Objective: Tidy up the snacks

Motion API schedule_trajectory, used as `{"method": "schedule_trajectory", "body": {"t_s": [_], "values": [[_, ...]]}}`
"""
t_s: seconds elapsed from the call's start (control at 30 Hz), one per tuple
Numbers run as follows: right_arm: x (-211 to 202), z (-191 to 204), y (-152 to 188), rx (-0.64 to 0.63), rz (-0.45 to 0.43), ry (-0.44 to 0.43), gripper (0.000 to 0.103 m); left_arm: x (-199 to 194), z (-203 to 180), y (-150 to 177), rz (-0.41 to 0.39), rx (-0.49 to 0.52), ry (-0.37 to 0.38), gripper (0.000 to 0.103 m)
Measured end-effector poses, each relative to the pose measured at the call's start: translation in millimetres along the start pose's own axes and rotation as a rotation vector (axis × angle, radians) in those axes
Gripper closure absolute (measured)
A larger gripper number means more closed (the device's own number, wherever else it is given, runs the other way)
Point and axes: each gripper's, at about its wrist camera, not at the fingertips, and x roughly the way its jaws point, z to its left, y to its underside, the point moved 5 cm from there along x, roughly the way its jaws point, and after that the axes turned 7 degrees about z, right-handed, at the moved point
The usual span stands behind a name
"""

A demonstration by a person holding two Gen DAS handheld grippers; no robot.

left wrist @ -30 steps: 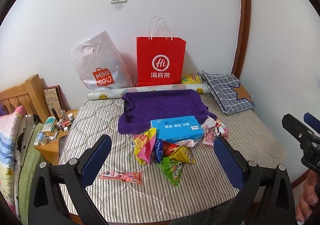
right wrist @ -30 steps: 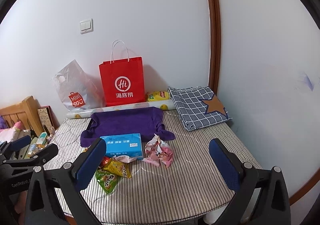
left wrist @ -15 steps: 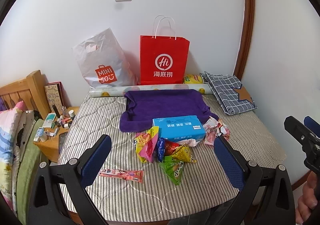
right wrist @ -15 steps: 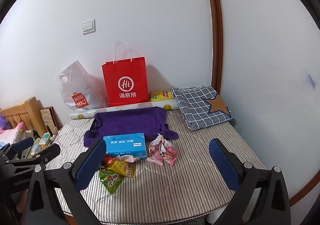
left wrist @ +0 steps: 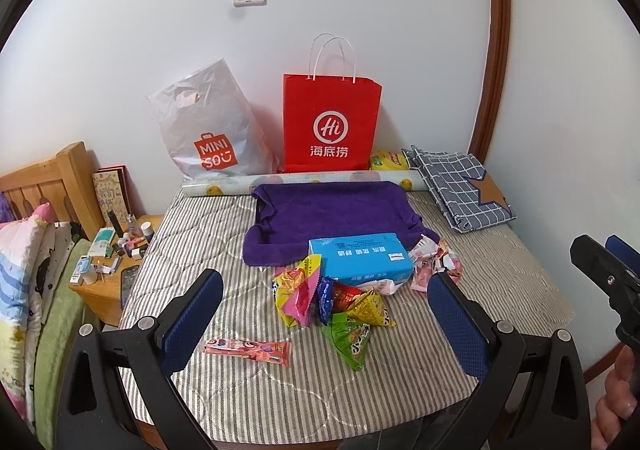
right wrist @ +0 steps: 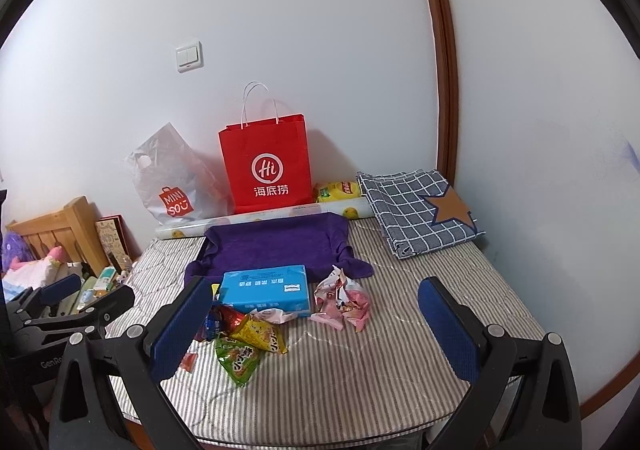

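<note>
Several snack packets lie on a striped table (left wrist: 280, 386): a pink-yellow packet (left wrist: 298, 292), a red-blue one (left wrist: 338, 296), a yellow triangular one (left wrist: 372, 310) (right wrist: 262, 334), a green one (left wrist: 348, 336) (right wrist: 236, 360), a long pink packet (left wrist: 248, 348) apart at the left, and crumpled pink wrappers (left wrist: 434, 262) (right wrist: 342, 300). A blue tissue box (left wrist: 360, 260) (right wrist: 266, 288) sits behind them. My left gripper (left wrist: 326, 322) and right gripper (right wrist: 314, 334) are both open and empty, held above the table's front edge.
A purple towel (left wrist: 332, 214) lies behind the box. A red paper bag (left wrist: 330, 122), a white Miniso bag (left wrist: 208, 130), a paper roll (left wrist: 224, 186) and a yellow pack (left wrist: 388, 161) stand by the wall. Checked cloth (left wrist: 460, 186) is back right. A cluttered nightstand (left wrist: 116, 254) is left.
Both grippers have tilted or risen slightly, so the table sits a little lower in view. Nothing on the table has moved. Both stay open.
</note>
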Motion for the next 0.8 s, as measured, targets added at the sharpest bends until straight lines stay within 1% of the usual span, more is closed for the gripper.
{"method": "schedule_trajectory", "body": {"t_s": [0.5,0.8], "values": [[-2.5,0.3,0.6,0.000,-0.004,0.025,0.000,-2.3,-3.0,2.1,-0.002,-0.003,0.007,0.001],[-1.2,-0.7,3.2,0.000,0.002,0.022,0.000,-2.5,-1.4,3.0,0.000,-0.004,0.008,0.001]]}}
